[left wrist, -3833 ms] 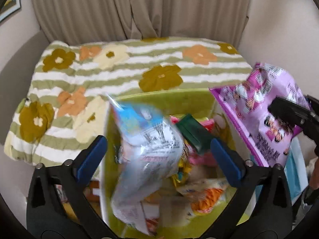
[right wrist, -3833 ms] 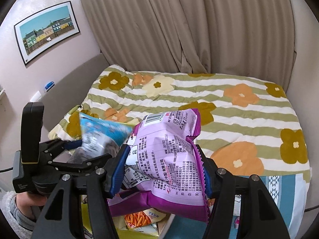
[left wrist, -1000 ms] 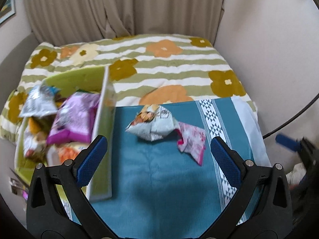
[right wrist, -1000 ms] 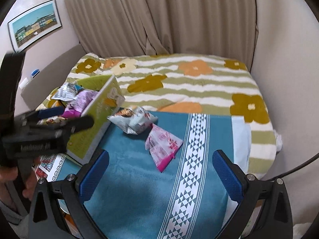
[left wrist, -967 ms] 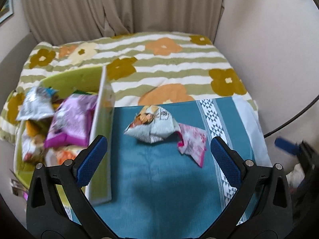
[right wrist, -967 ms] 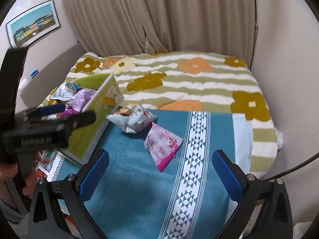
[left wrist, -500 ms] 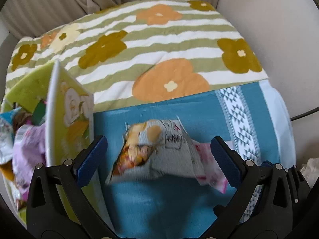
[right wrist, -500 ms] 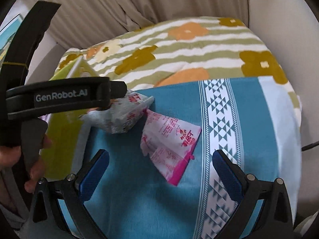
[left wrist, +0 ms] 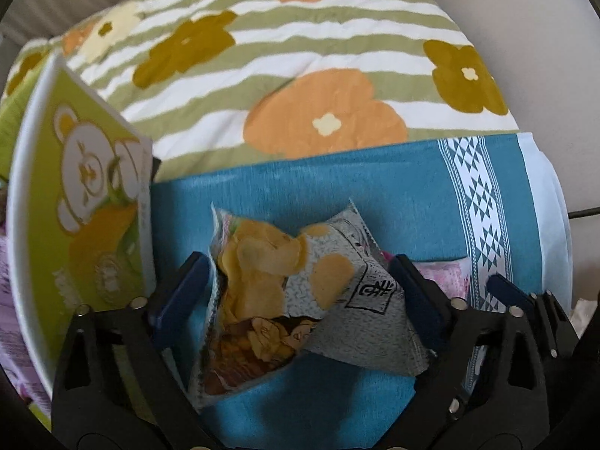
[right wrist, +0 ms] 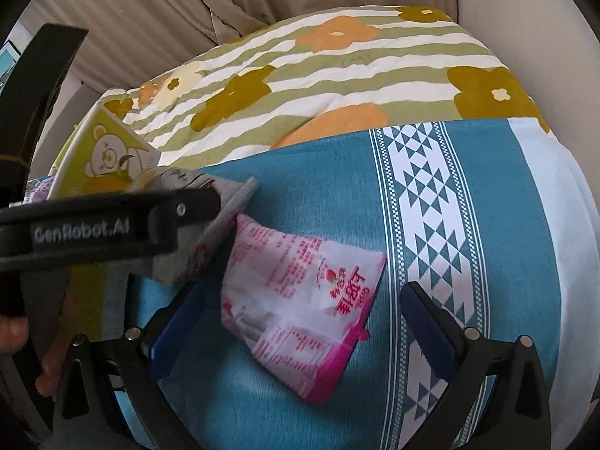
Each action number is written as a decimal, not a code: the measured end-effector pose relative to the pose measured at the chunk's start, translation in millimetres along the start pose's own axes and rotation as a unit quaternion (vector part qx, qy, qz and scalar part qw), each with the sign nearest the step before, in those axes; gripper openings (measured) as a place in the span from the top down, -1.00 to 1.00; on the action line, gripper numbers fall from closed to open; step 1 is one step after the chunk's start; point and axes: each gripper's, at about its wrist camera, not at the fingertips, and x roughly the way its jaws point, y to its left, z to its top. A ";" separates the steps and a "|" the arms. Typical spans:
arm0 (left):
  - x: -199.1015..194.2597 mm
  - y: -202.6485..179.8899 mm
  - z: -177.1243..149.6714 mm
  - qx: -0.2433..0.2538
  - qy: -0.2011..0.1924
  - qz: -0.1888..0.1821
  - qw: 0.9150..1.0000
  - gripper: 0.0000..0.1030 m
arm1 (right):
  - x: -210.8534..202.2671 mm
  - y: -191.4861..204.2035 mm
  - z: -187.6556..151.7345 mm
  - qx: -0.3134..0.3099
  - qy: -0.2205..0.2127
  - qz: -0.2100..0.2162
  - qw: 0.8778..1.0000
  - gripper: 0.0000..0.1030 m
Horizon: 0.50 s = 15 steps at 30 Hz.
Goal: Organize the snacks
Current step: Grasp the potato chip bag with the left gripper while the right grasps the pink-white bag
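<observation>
A grey chip bag (left wrist: pixel 300 296) with orange chips printed on it lies on the teal towel (left wrist: pixel 337 187). My left gripper (left wrist: pixel 300 300) is open, its blue fingers on either side of the bag. A pink and white snack packet (right wrist: pixel 300 307) lies on the towel in the right wrist view. My right gripper (right wrist: pixel 300 330) is open around it, low over the towel. The left gripper's arm (right wrist: pixel 105 225) crosses the right view over the chip bag (right wrist: pixel 210 232). The pink packet's edge (left wrist: pixel 446 277) shows beside the left gripper.
A green box with a bear picture (left wrist: pixel 86 202) stands at the left, holding purple snack bags (left wrist: pixel 7 300); it also shows in the right wrist view (right wrist: pixel 105 157). A floral striped quilt (left wrist: pixel 300 56) lies beyond the towel. A beige wall (right wrist: pixel 525 7) and curtain are behind.
Both grippers have dropped closer to the towel. The left one now straddles the chip bag and the right one straddles the pink packet. Earlier the purple and blue bags went into the box.
</observation>
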 end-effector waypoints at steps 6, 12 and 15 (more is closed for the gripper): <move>1.6 8.6 -8.9 -0.013 0.006 -0.009 1.000 -0.72 | 16.2 0.4 2.1 -0.007 0.016 -0.007 1.000 -0.92; -3.5 13.8 -12.8 -0.021 0.000 -0.017 1.000 -0.63 | 21.8 0.0 1.6 -0.014 0.018 -0.008 1.000 -0.65; -6.8 13.8 -15.8 -0.023 -0.003 -0.021 1.000 -0.62 | 21.3 0.8 3.2 -0.021 0.012 -0.008 1.000 -0.39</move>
